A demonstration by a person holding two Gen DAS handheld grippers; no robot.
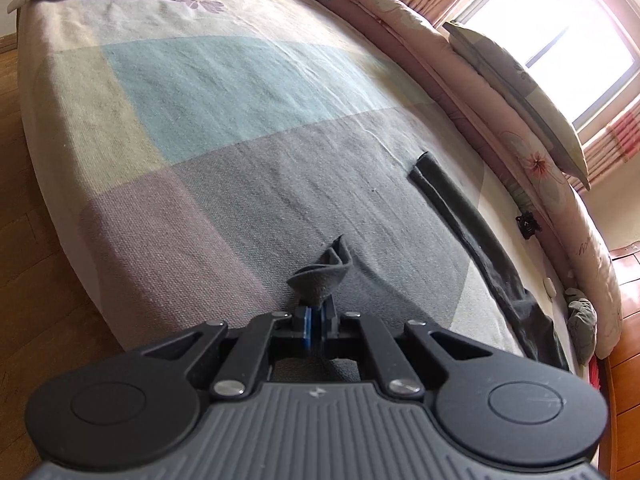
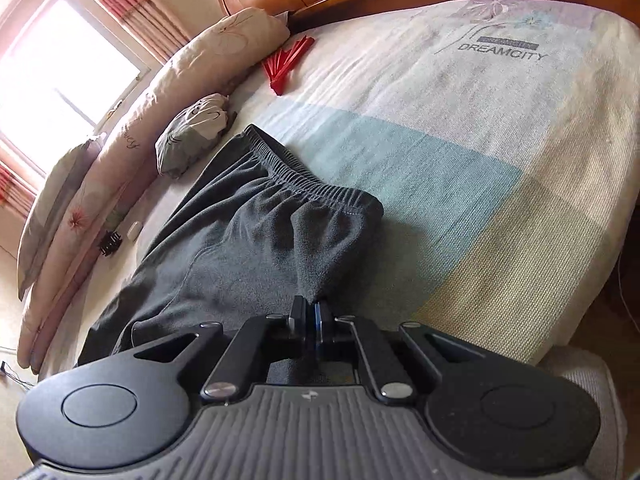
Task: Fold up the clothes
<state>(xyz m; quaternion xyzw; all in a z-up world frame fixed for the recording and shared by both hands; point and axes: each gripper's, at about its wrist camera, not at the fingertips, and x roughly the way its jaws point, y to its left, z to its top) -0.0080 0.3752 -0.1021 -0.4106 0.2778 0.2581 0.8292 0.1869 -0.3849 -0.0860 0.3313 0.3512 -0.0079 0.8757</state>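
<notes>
Only the right wrist view shows the dark grey trousers' (image 2: 240,232) elastic waistband (image 2: 308,184). The right gripper (image 2: 310,312) pinches their near edge; the left gripper (image 1: 316,308) pinches a cuff (image 1: 320,276). They lie on a colour-block bedsheet (image 1: 200,120) beside a window (image 1: 560,28).

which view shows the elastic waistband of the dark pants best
The right wrist view: the gathered waistband runs in full across the dark grey pants. The left wrist view shows no waistband, only a pant leg and the bunched cuff in the left gripper.

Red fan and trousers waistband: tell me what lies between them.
Only bare bedsheet separates the red fan from the waistband, per the right wrist view.
</notes>
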